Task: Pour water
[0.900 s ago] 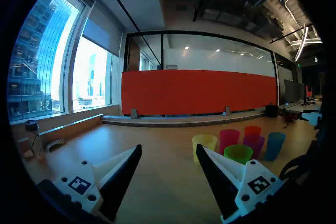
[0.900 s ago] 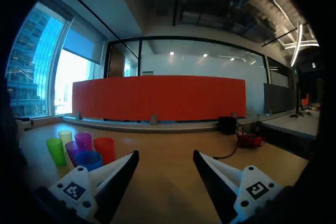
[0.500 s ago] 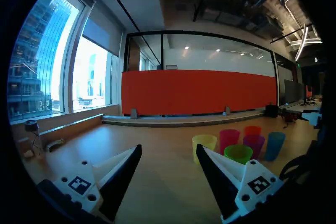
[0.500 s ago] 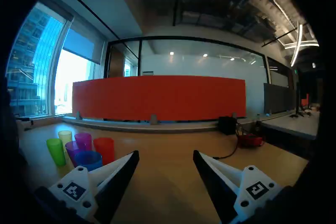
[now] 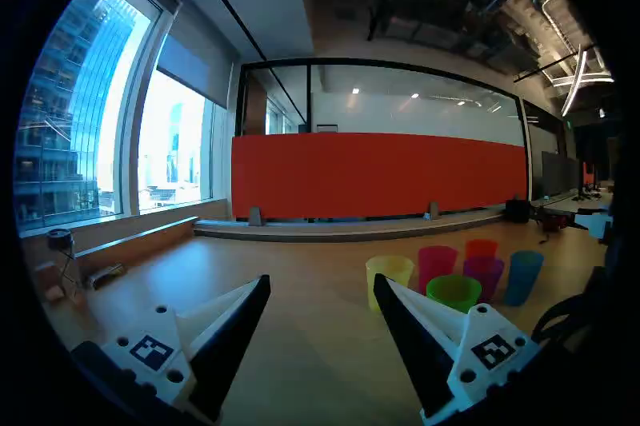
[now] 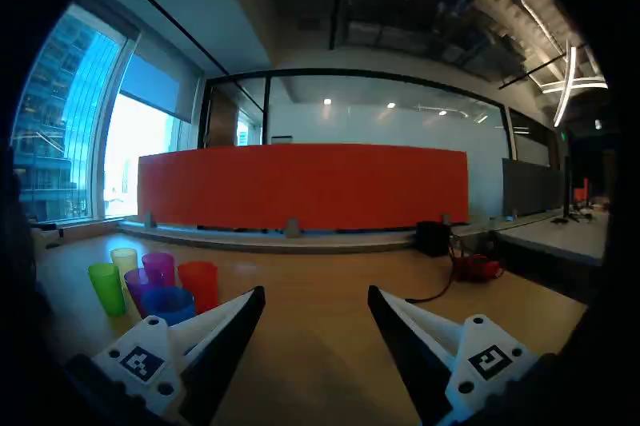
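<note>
**Both jaws wide apart, nothing between them**

The left gripper (image 5: 320,277) and right gripper (image 6: 315,289) each hang with fingers spread wide, gripping and touching nothing, above a pale wooden tabletop (image 5: 320,362). Six coloured cups (image 5: 436,262) stand upright in a cluster on it, between the two grippers. The green cup (image 5: 454,292) is nearest the left gripper and the blue cup (image 6: 168,302) nearest the right. Ahead of both, bare tabletop runs to an orange partition (image 5: 376,174) under glass. Tall windows (image 5: 80,130) line the left side. A red object (image 6: 478,267) lies far right.
</note>
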Tool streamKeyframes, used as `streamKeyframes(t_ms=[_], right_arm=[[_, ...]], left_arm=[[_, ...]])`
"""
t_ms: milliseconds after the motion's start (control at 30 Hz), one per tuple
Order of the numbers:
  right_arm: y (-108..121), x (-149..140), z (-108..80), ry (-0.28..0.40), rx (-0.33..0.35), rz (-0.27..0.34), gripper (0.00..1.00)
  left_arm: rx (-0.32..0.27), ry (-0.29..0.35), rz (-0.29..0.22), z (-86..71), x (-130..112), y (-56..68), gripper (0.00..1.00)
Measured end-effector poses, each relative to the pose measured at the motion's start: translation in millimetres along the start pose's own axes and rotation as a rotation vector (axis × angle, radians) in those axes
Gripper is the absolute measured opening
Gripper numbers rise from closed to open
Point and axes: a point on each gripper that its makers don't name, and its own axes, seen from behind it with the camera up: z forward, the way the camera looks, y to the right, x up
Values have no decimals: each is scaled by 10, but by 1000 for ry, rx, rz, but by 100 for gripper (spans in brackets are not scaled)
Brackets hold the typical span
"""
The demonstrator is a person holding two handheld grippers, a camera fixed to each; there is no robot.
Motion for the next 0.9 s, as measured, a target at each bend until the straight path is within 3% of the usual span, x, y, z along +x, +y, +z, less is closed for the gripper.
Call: streamKeyframes(t_ms=[500, 667, 900], right_arm=[[-38, 8, 43, -17, 16, -4, 100], [-76, 212, 67, -17, 38, -20, 100], [-87, 616, 134, -25, 60, -31, 100]], left_arm=[[5, -28, -20, 39, -6, -7, 96], [-7, -26, -30, 76, 166, -22, 96], [-33, -26, -3, 133, 501, -39, 96]])
